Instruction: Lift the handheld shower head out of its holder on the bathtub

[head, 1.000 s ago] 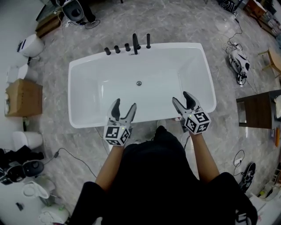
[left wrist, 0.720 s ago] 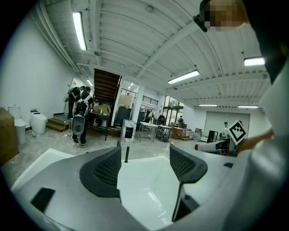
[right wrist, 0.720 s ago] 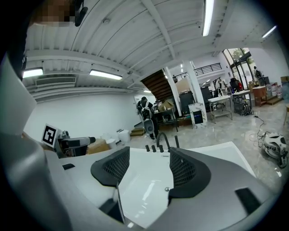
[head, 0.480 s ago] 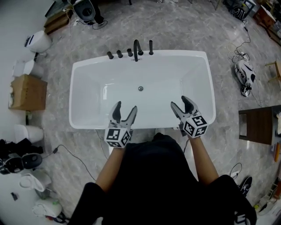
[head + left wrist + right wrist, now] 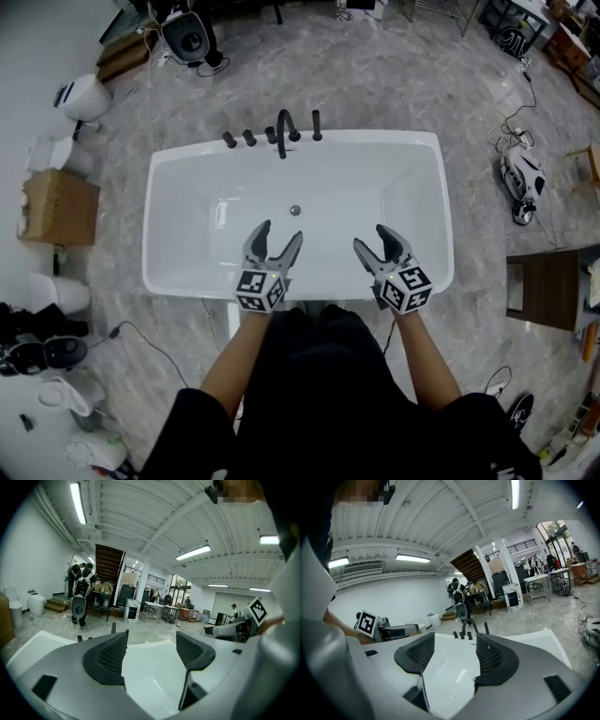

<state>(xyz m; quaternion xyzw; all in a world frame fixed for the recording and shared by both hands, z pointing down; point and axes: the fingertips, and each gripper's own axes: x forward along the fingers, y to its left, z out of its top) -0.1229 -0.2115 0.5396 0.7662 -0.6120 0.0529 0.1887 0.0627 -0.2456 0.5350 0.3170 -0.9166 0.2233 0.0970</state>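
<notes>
On the far rim of the tub (image 5: 442,206) the shower head (image 5: 317,124) stands upright beside the spout (image 5: 282,131), not yet lifted. The left gripper (image 5: 278,234) and right gripper (image 5: 373,238) hover over the near side, fingers wide apart, empty. Approach step, I judge; next, reach across and grip its stem.

The handheld shower head (image 5: 317,124) is a slim black rod. It stands upright on the far rim of the white bathtub (image 5: 394,141), upper centre of my head view, rightmost in the row of black fittings (image 5: 249,138). Its holder is too small for me to make out. In my right gripper view it (image 5: 486,628) shows as a short dark post at frame centre.
</notes>
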